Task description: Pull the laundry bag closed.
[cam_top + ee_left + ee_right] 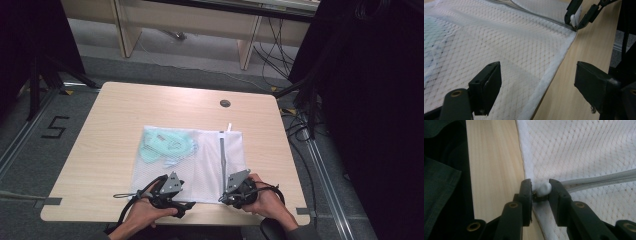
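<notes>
One white mesh laundry bag (200, 160) is lying flat on the pale wooden table (115, 115), near my edge of it, and one grey zipper (223, 157) is running across the bag from its far side to its near side. Inside the bag, at its far left part, I am seeing a bundle of mint-green fabric items (167, 145); how many pieces are in that bundle I cannot tell through the mesh. One small round dark grommet (225, 103) is sitting in the tabletop beyond the bag.

Two grippers are working here, one in each of my hands. My right gripper (541, 191) is sitting at the near end of the zipper, at the bag's near edge, and its two black jaws are standing narrowly apart with the small white zipper pull (543, 188) between them. Both pads are looking pressed against the pull, so I am gripping it. In the left gripper view that same gripper is showing farther off at the bag's corner, with the white pull caught in its tips.

My left gripper (537, 82) is hovering low over the bag's near hem, to the left of the zipper. Its jaws are standing wide apart, one over the mesh and the other over the bare wood just beside the hem, and they are holding nothing. In the high view both grippers are sitting near each other along the bag's near edge, close to the table's front.
</notes>
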The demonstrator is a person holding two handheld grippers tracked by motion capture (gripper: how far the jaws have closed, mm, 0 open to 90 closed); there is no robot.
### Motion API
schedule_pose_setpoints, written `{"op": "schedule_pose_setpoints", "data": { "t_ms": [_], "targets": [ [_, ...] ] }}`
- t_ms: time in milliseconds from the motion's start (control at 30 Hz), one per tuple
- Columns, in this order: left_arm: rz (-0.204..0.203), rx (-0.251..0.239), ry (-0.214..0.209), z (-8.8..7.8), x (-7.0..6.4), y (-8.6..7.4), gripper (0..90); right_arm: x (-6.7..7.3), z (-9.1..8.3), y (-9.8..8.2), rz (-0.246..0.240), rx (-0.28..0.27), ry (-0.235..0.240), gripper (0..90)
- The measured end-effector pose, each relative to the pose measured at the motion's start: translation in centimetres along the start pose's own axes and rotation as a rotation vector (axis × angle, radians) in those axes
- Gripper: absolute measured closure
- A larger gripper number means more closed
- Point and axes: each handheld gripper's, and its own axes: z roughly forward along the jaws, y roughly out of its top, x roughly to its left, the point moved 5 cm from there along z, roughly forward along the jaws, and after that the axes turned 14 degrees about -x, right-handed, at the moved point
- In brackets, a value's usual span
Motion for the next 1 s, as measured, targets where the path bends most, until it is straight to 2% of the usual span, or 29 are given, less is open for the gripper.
{"op": "schedule_pose_setpoints", "data": {
  "t_ms": [67, 167, 200, 300, 333, 367, 400, 433, 467, 500, 533, 633, 667, 700, 733, 767, 800, 833, 933, 967, 1000],
  "targets": [
    [-0.016, -0.003, 0.007, 0.0, -0.1, 0.1, 21.2, 0.0, 0.0, 0.0, 0.000, 0.002, 0.002, 75.8],
    [-0.013, -0.002, 0.003, 0.0, -0.1, 0.0, 21.2, -0.1, -0.1, 0.0, 0.004, -0.001, 0.006, 79.5],
    [-0.028, 0.004, 0.011, 0.0, -0.2, -0.1, 21.1, -0.1, -0.2, 0.0, 0.007, -0.003, 0.003, 80.3],
    [-0.031, -0.012, 0.007, 0.1, -0.2, 0.0, 21.1, -0.1, -0.2, 0.1, 0.025, -0.010, 0.010, 83.4],
    [-0.016, 0.001, -0.008, 0.0, -0.1, 0.1, 21.1, 0.0, -0.2, 0.1, 0.029, -0.012, 0.015, 84.6],
    [-0.044, -0.016, 0.008, 0.1, -0.4, 0.0, 21.1, 0.0, -0.2, 0.0, 0.036, -0.008, 0.019, 85.5],
    [-0.032, -0.010, 0.008, 0.1, -0.4, 0.0, 21.0, 0.1, -0.3, 0.1, 0.039, -0.007, 0.021, 86.1],
    [0.012, 0.004, -0.003, 0.0, -0.1, 0.0, 21.0, 0.0, -0.3, 0.1, 0.039, -0.013, 0.018, 86.1],
    [-0.023, -0.015, 0.005, 0.1, -0.3, 0.1, 21.1, -0.1, -0.3, 0.2, 0.048, -0.017, 0.015, 86.2],
    [-0.021, -0.005, -0.004, 0.1, -0.3, 0.0, 21.7, -0.2, -0.4, 0.2, 0.052, -0.023, 0.011, 86.2],
    [-0.040, -0.013, -0.010, 0.3, -0.5, 0.0, 22.3, -0.3, -0.5, 0.2, 0.064, -0.034, 0.009, 86.2],
    [0.000, 0.007, -0.025, 0.4, -0.9, -0.3, 23.3, -0.4, -0.8, 0.3, 0.098, -0.050, 0.005, 86.2],
    [-0.011, -0.013, -0.022, 0.6, -1.1, -0.2, 24.2, -0.5, -0.8, 0.4, 0.100, -0.059, 0.005, 86.2],
    [0.008, -0.009, -0.030, 0.6, -1.1, -0.2, 24.4, -0.5, -0.8, 0.4, 0.104, -0.061, 0.008, 86.3],
    [0.016, -0.028, -0.045, 0.7, -1.3, -0.1, 24.6, -0.5, -0.8, 0.5, 0.112, -0.066, 0.010, 86.2],
    [0.007, -0.042, -0.049, 0.9, -1.5, 0.0, 25.3, -0.5, -0.8, 0.5, 0.118, -0.069, 0.008, 86.2],
    [0.023, -0.041, -0.044, 1.1, -1.5, -0.1, 24.7, -0.5, -0.9, 0.5, 0.121, -0.068, 0.003, 86.2],
    [0.020, -0.040, -0.042, 1.3, -1.7, -0.1, 23.9, -0.5, -0.9, 0.5, 0.130, -0.072, 0.000, 86.2],
    [0.042, -0.026, -0.051, 1.8, -1.7, 0.0, 27.6, -0.6, -1.0, 0.7, 0.135, -0.087, -0.001, 86.2],
    [0.033, -0.040, -0.058, 2.0, -1.9, 0.1, 28.0, -0.7, -1.0, 0.7, 0.135, -0.095, -0.005, 86.2],
    [0.043, -0.037, -0.053, 2.1, -1.8, 0.2, 29.4, -0.7, -1.1, 0.7, 0.141, -0.098, -0.008, 86.3]
  ]
}}
